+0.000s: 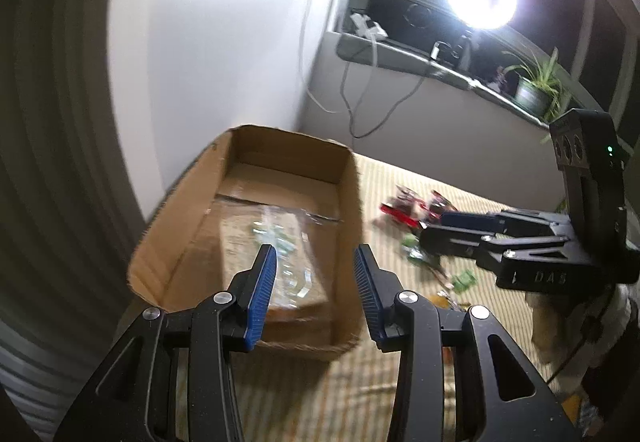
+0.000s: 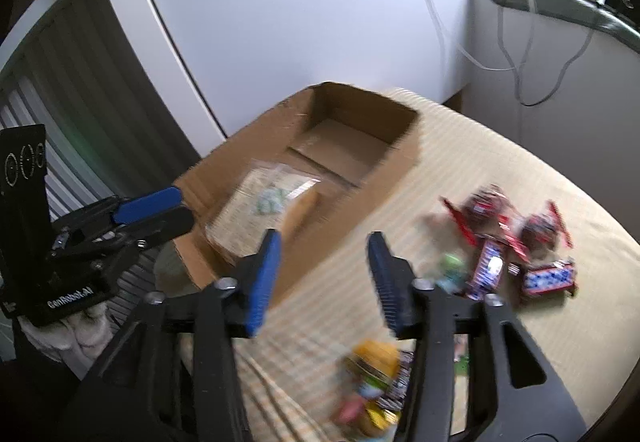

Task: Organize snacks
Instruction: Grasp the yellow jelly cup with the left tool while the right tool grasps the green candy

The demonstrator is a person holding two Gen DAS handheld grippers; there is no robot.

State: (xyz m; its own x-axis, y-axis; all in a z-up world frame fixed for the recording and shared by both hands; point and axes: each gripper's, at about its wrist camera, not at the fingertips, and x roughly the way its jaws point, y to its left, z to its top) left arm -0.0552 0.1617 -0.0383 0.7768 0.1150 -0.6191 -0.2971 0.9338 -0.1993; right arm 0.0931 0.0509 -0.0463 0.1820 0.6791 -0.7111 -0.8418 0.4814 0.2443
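Snacks: a clear packet [image 2: 264, 197] already lies in the cardboard box [image 1: 352, 201]; red wrappers [image 2: 508, 226] sit loose on the striped cloth [image 2: 480, 169] to its right, likely next.
Left gripper [image 1: 314, 282]: jaws apart, empty, above the box's near end.
Right gripper [image 2: 324, 274]: parted, holding nothing, over the box's near right wall.

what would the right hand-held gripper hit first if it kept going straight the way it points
Most likely the near side wall of the cardboard box. The right hand-held gripper has nothing between its fingers, and that wall fills the gap between them. Depth is unclear in the blur, so it might just clear onto the striped cloth beside it.
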